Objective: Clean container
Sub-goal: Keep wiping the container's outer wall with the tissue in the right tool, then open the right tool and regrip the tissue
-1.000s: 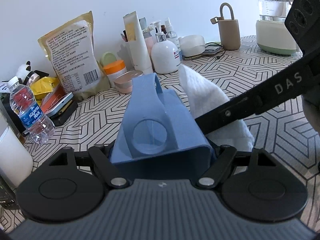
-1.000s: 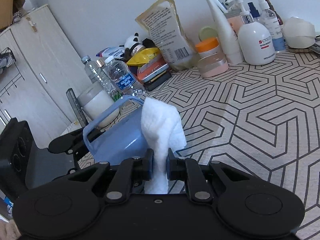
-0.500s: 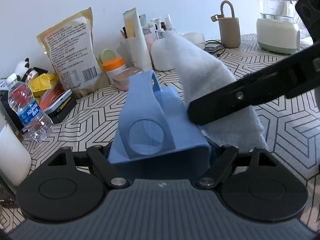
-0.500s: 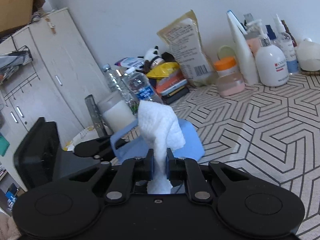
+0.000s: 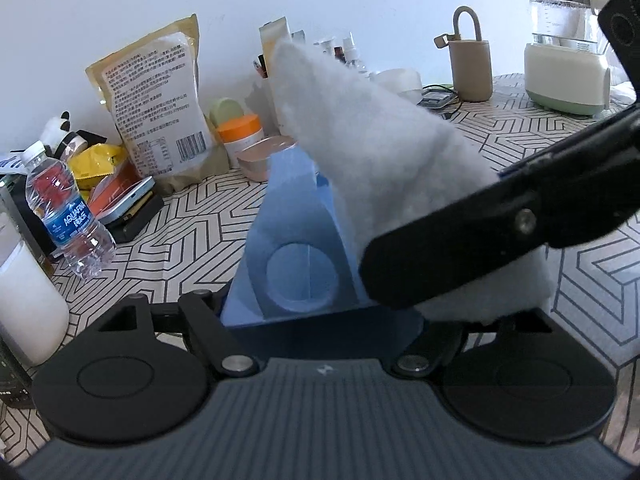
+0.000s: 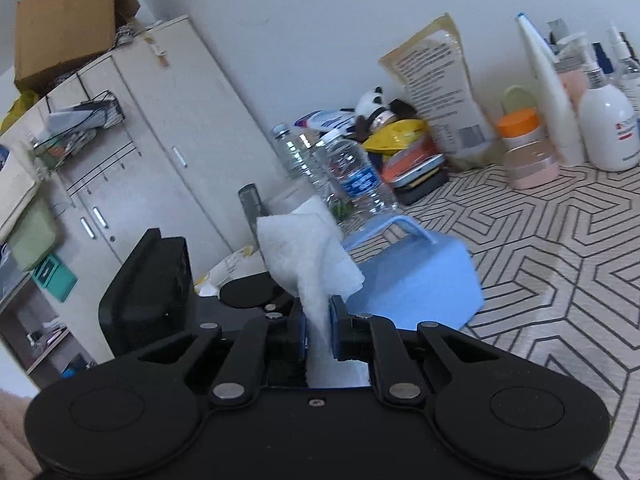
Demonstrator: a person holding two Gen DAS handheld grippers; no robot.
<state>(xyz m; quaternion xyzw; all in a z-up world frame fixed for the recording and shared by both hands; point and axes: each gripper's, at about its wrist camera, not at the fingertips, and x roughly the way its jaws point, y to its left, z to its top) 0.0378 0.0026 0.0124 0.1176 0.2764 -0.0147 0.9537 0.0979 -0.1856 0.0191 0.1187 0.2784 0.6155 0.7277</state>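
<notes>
The right gripper pinches a fluffy white cloth; the left gripper clamps the smooth blue plastic container, cloth at two o'clock.

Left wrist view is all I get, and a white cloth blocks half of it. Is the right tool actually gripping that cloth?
Observer: Yes. The right tool is shut on the white fluffy cloth. The cloth is pinched between the blue pads, and a wad stands above them.
Operator: Where is the handle on the light blue plastic container?
Observer: Its looped handle runs along the container's top edge.
Operator: Anything behind my left tool?
Observer: A cream cabinet with a brown cardboard box on top.
</notes>
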